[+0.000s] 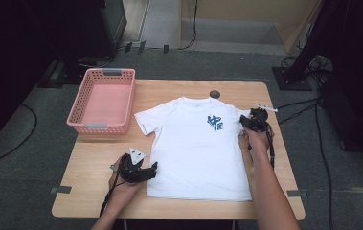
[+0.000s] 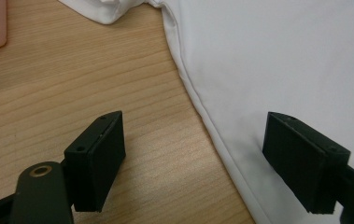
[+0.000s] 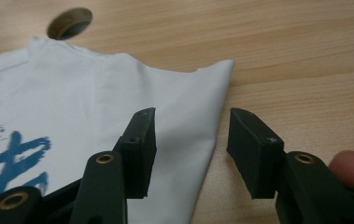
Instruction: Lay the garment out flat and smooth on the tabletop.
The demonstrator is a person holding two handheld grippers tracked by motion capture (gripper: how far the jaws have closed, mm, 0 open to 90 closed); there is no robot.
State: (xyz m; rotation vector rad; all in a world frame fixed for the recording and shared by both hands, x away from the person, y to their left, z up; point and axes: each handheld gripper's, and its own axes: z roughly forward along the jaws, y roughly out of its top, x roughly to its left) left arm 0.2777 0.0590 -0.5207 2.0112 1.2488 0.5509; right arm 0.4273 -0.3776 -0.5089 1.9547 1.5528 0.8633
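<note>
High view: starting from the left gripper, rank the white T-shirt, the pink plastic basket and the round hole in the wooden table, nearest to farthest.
From the left gripper:
1. White T-shirt: right beside it, its side hem between the open jaws.
2. Pink plastic basket: farther back, at the table's left edge.
3. Round hole: farthest, at the far edge just past the shirt's collar.

We saw a white T-shirt (image 1: 196, 148) with a blue printed mark (image 1: 215, 123) on its chest, lying on a light wood-grain table (image 1: 100, 158). A pink basket (image 1: 103, 100) with grey handle strips stood at the table's far left corner. The left gripper (image 1: 154, 167) and the right gripper (image 1: 243, 121) were black, with brass-coloured rivets at their jaws, and the floor (image 1: 21, 143) was grey.
</note>
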